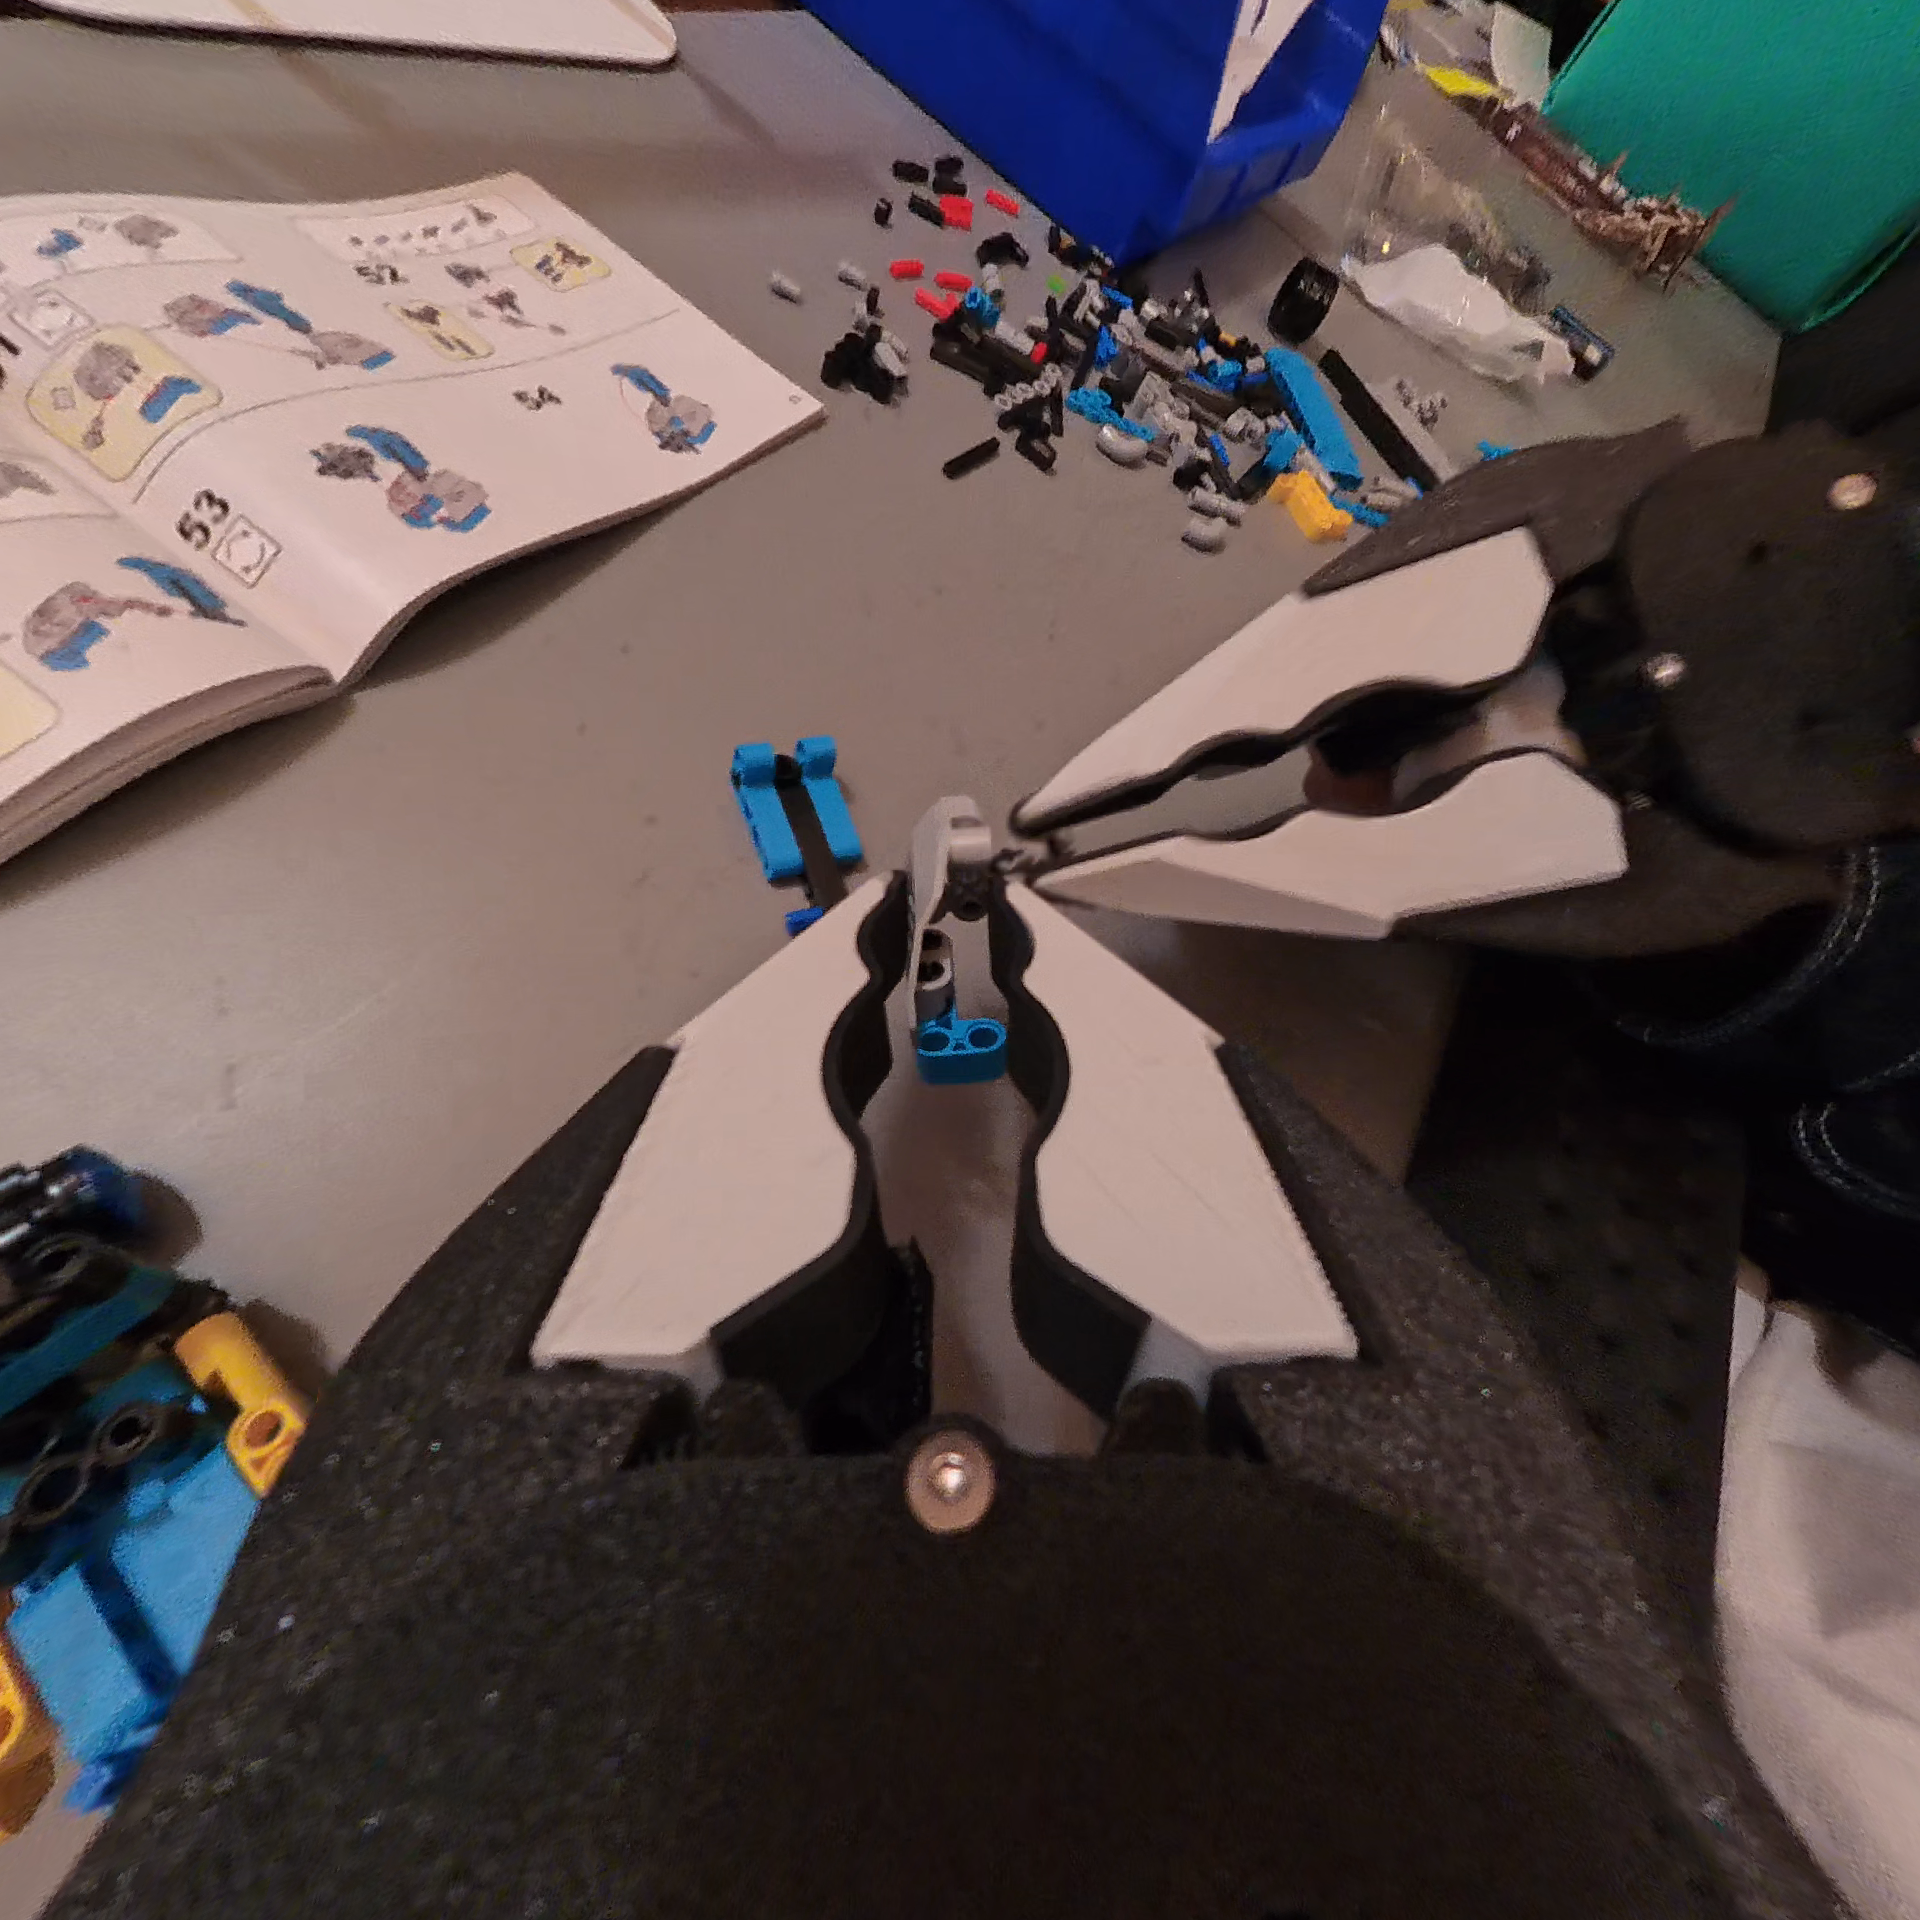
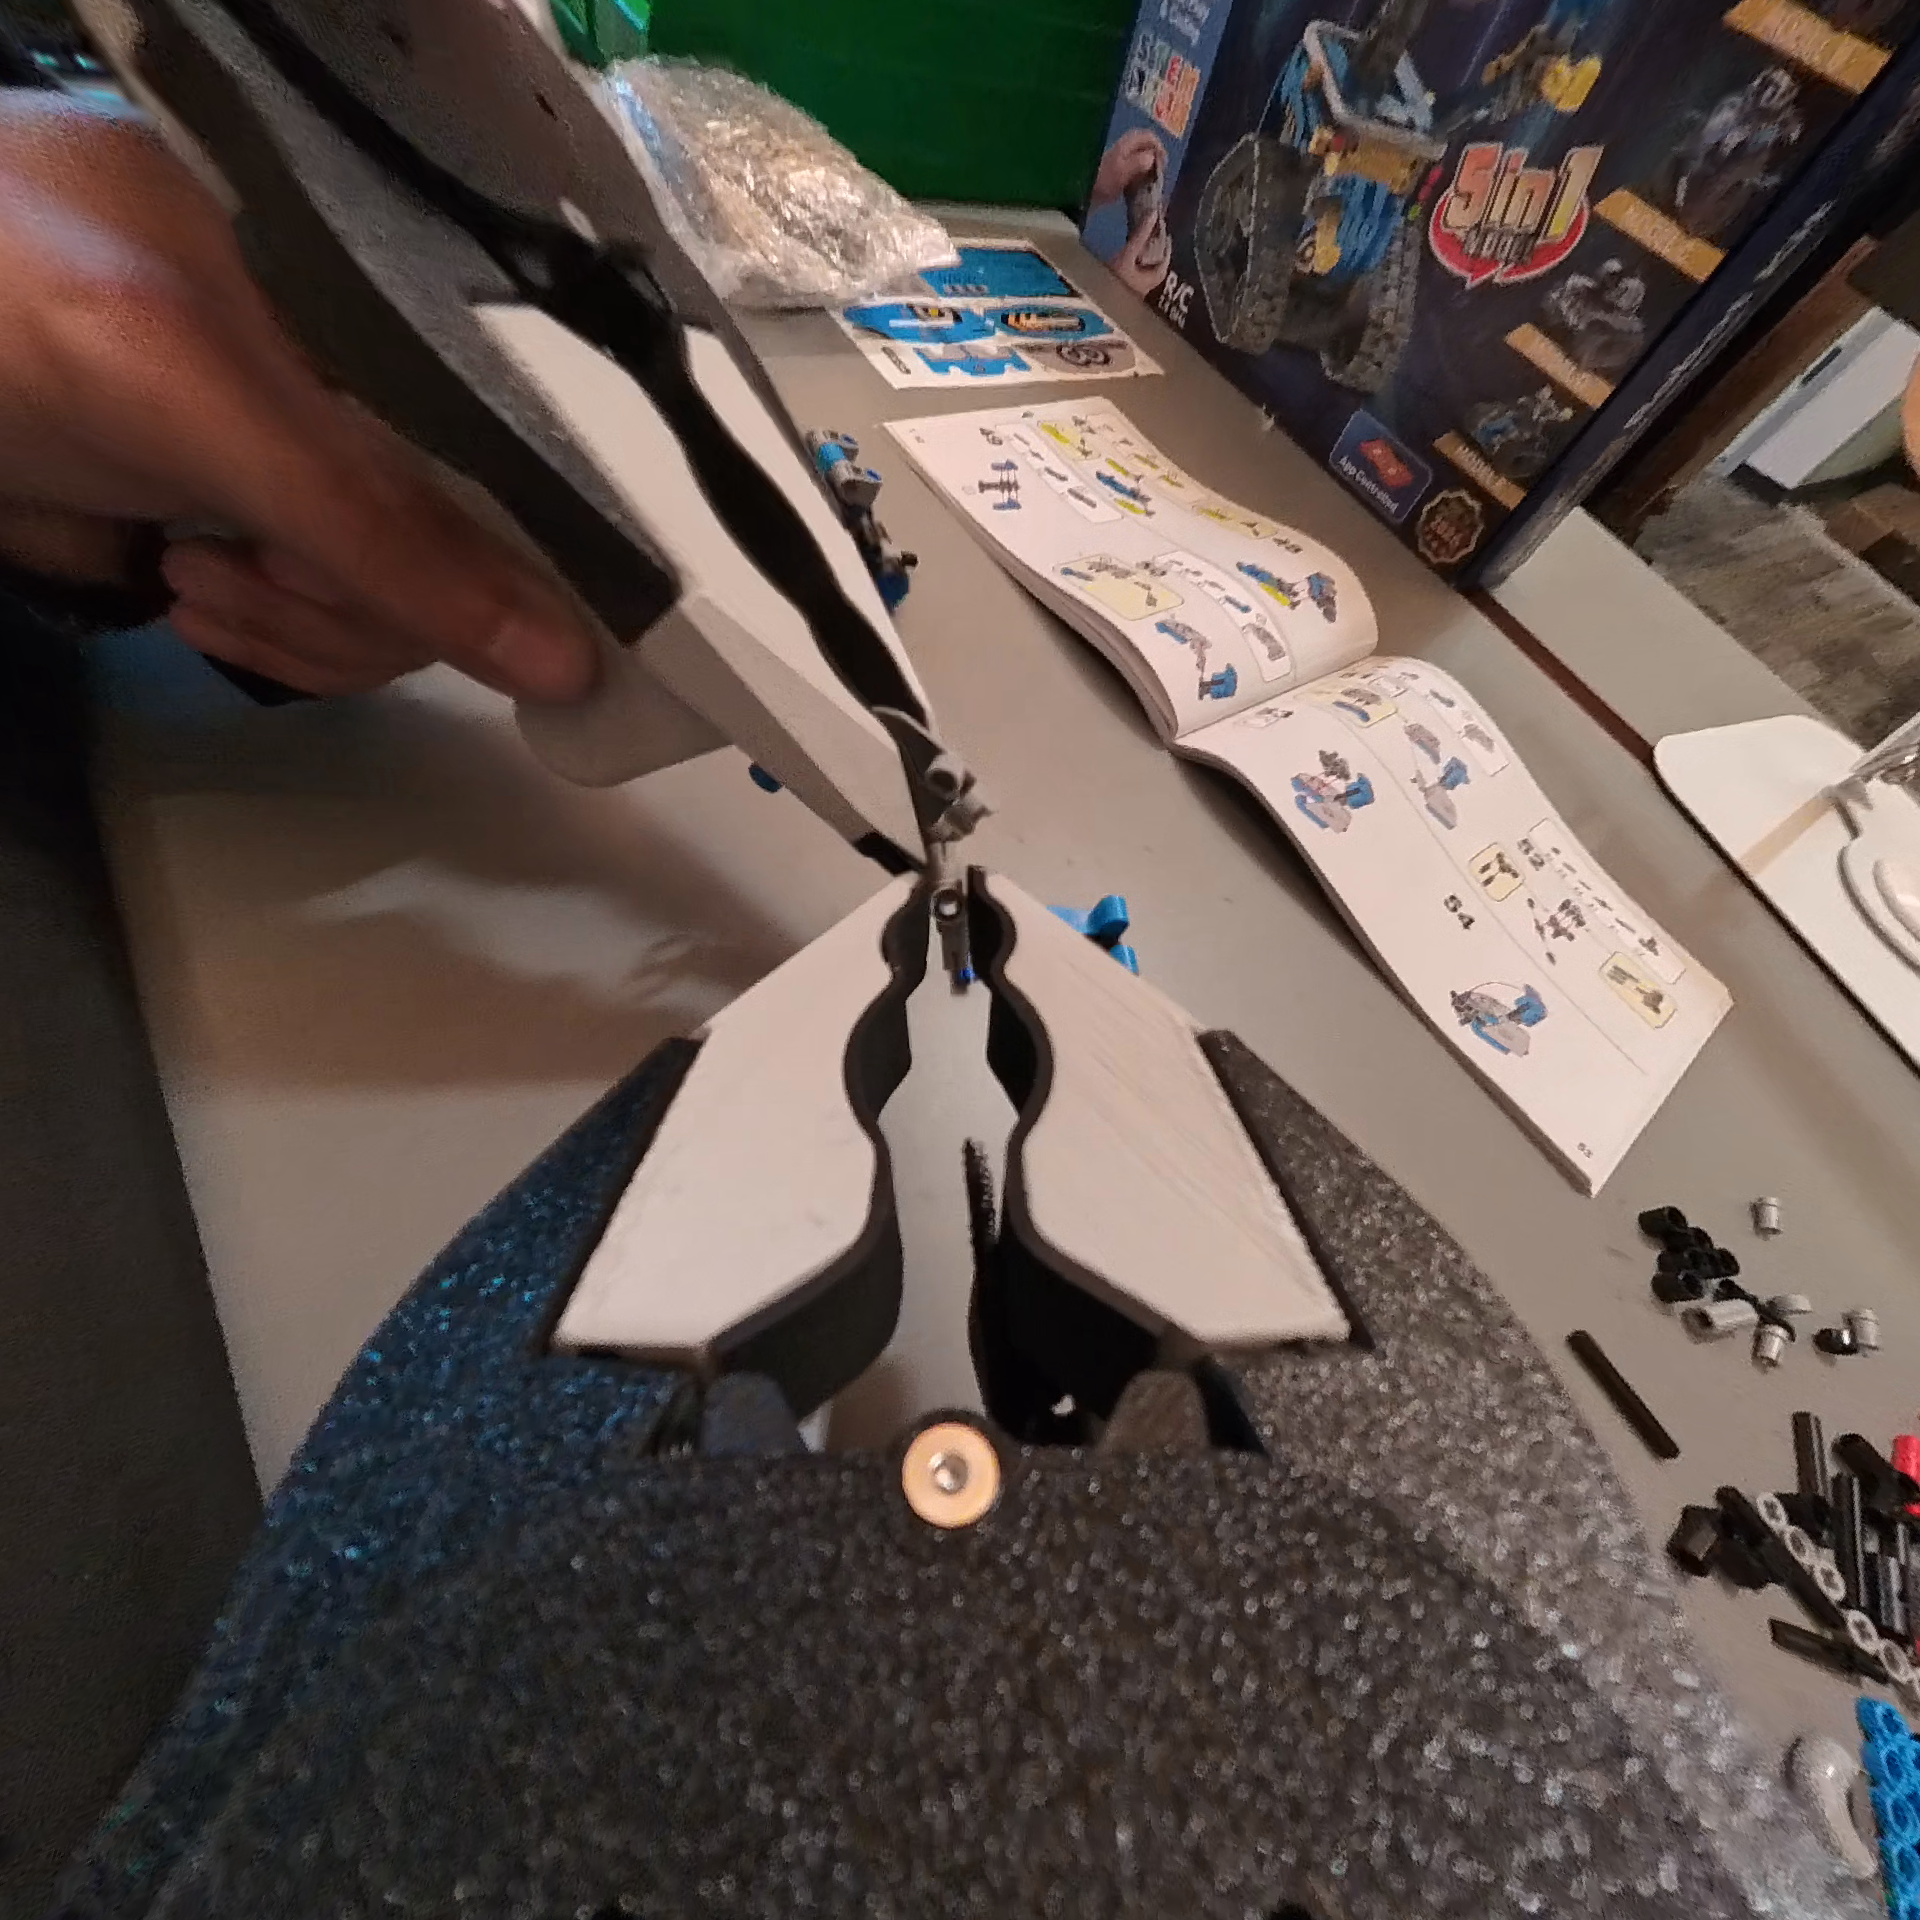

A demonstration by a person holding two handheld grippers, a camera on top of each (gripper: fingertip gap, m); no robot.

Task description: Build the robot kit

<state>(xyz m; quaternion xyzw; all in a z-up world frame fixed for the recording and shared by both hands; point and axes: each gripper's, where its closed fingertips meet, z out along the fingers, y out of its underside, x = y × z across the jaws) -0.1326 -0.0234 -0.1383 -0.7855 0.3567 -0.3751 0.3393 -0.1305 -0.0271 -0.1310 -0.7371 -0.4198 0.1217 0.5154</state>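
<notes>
My left gripper (image 1: 943, 896) is shut on a small grey beam assembly (image 1: 940, 852) with a blue connector (image 1: 961, 1047) at its near end, held above the grey table (image 1: 623, 883). My right gripper (image 1: 1023, 850) comes in from the right, tip to tip with the left one. In the right wrist view, my right gripper (image 2: 945, 889) is shut on a small black pin piece (image 2: 952, 927) that touches the grey assembly (image 2: 948, 790) held in the left gripper (image 2: 912, 800). A hand (image 2: 260, 499) grips the left tool.
A blue sub-assembly (image 1: 795, 805) lies on the table just beyond the tips. An open instruction booklet (image 1: 364, 416) lies left, a pile of loose parts (image 1: 1143, 364) at the back, and a partly built model (image 1: 94, 1455) near left. A set box (image 2: 1455, 260) and sticker sheet (image 2: 997, 322) stand behind. Only a small space, under 4 cm, lies between the two pairs of fingers.
</notes>
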